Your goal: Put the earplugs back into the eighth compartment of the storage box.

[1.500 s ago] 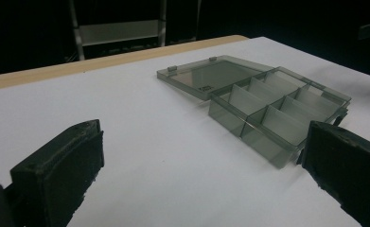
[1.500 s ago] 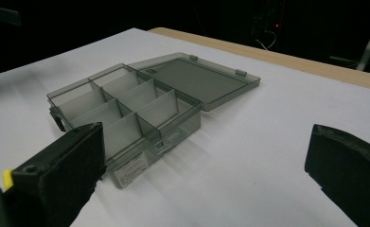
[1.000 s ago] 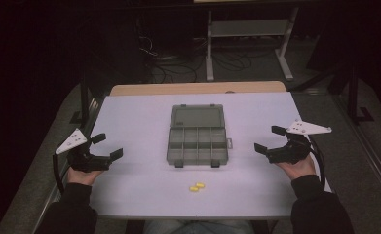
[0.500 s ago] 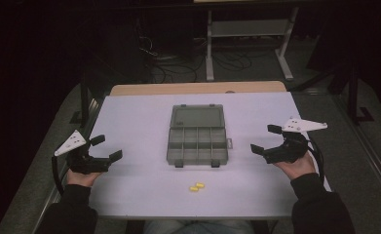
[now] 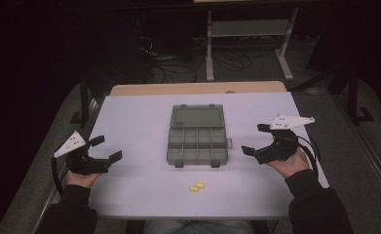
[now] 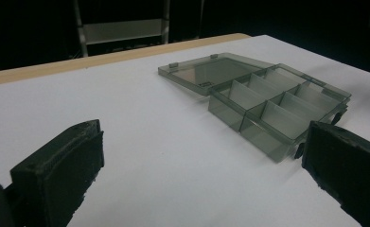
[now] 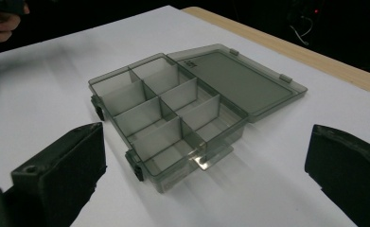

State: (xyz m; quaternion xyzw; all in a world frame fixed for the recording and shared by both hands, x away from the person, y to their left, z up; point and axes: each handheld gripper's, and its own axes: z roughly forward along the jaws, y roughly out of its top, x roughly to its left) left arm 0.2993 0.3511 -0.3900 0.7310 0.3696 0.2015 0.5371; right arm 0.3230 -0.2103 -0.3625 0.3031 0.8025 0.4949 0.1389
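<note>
Two grippers: both held just above the white worktop [image 5: 139,122], one on each side of the compartment box, each well apart from it.
Compartment box [image 5: 197,135]: smoky grey see-through plastic organiser at the middle of the worktop, lid [image 5: 197,117] swung fully open and lying flat on the far side of the tray.
Compartments: eight, in two rows of four, split by thin dividers; all look bare in both gripper views.
Latches: two small tabs on the box's near edge, plus a clear tab sticking out at its right side.
Writing: a small moulded mark sits on the lid near the hinge, too small to read; no brand or label legible.
Left gripper [image 5: 107,148]: to the left of the box, jaws spread wide with nothing between them, pointing toward the box.
Right gripper [image 5: 256,139]: to the right of the box, jaws spread wide and holding nothing, aimed at the box's right side.
Yellow pieces [image 5: 196,186]: two small ones lying touching each other on the worktop, just in front of the box's near edge.
Wooden strip [image 5: 198,88]: bare edge beyond the box, at the worktop's far side.
</note>
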